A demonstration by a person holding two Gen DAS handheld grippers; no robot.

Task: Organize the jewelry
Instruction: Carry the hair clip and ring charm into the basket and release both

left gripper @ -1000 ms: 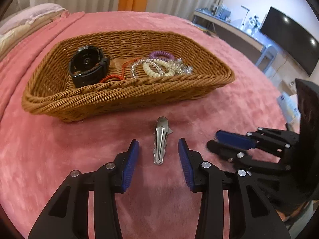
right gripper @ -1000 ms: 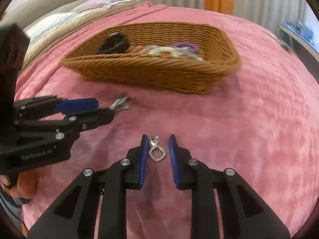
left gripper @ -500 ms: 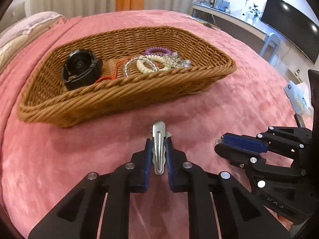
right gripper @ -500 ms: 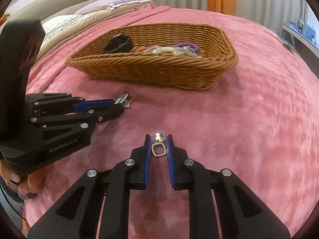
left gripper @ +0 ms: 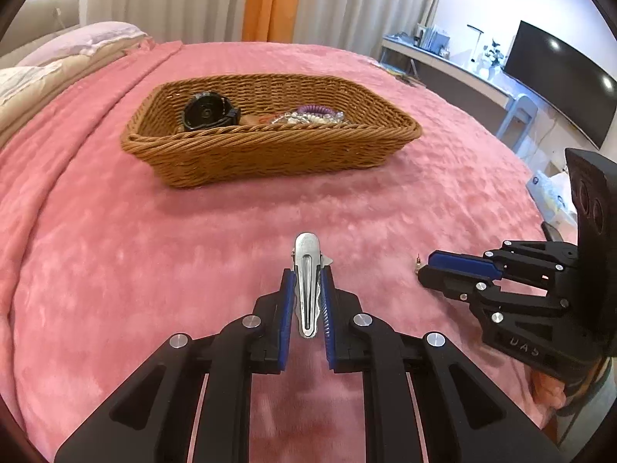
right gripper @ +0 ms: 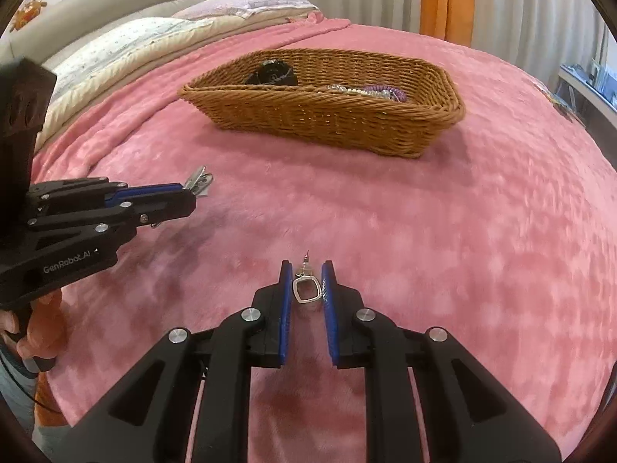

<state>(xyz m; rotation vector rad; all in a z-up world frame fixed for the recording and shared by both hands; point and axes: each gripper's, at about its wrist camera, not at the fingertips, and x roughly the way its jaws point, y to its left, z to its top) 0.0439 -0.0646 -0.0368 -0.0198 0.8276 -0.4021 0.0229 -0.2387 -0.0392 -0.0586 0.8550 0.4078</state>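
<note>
The bed (left gripper: 115, 270) under its pink blanket carried the wicker basket (left gripper: 270, 154), which already held a watch (left gripper: 208, 112) and bracelets (left gripper: 312, 115). A second earlier the left tool (left gripper: 306, 297) stood spread around the hair clip (left gripper: 306, 281); now it was clenched on it, lifted, short of the basket. The right tool (right gripper: 306, 289) likewise gripped the earring (right gripper: 306, 289). Both pieces seemed ready to be carried to the basket.

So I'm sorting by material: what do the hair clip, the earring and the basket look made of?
Hair clip: polished silver metal, going by its bright glints. Earring: shiny silver metal, probably. Basket: brown woven wicker or rattan, perhaps synthetic; twisted strands show.
</note>
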